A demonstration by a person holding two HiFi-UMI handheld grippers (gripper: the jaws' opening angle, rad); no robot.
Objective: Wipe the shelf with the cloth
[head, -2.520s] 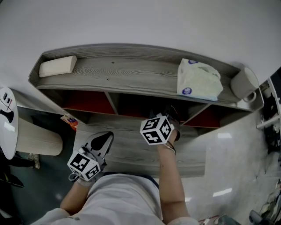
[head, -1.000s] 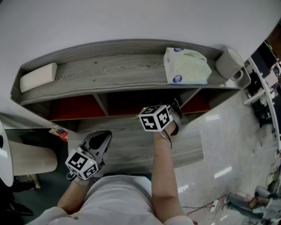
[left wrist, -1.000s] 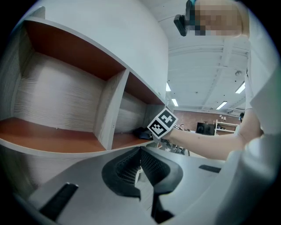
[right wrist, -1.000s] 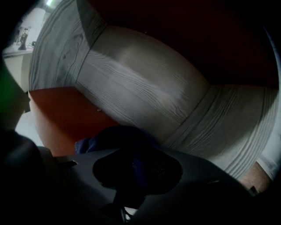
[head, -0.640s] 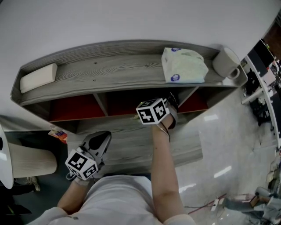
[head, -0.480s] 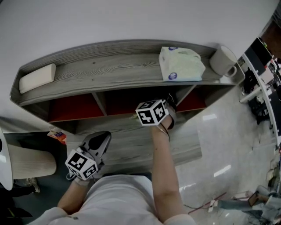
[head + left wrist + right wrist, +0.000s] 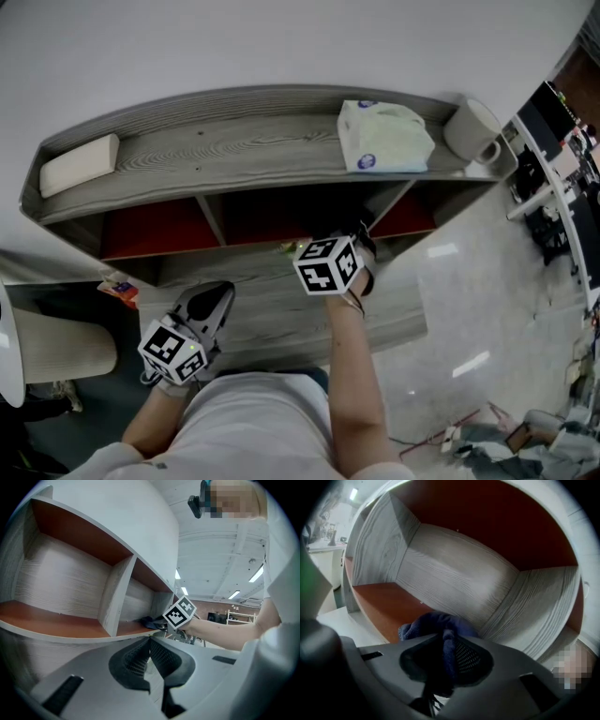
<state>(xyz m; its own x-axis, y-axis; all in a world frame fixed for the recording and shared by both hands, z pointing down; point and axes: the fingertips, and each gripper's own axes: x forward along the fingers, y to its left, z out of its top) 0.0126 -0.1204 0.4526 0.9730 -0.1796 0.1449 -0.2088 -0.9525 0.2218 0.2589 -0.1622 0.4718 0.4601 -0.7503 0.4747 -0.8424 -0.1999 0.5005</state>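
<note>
Right tool (image 7: 446, 654) clamped tight on dark blue cloth (image 7: 433, 622), wad bunched just ahead inside shelf (image 7: 459, 578) cubby. Left tool (image 7: 150, 643) closed, empty, hanging outside shelf.

Workshop-like hall: ceiling strip lights (image 7: 257, 573), metal racks (image 7: 241, 616), floor cables (image 7: 441, 436)

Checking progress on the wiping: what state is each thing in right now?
shelf, upright, bag and block lying on top.
cloth, bunched, clamped in the right jaws, in the middle compartment.
right gripper, shut on the cloth.
left gripper, shut, empty.
</note>
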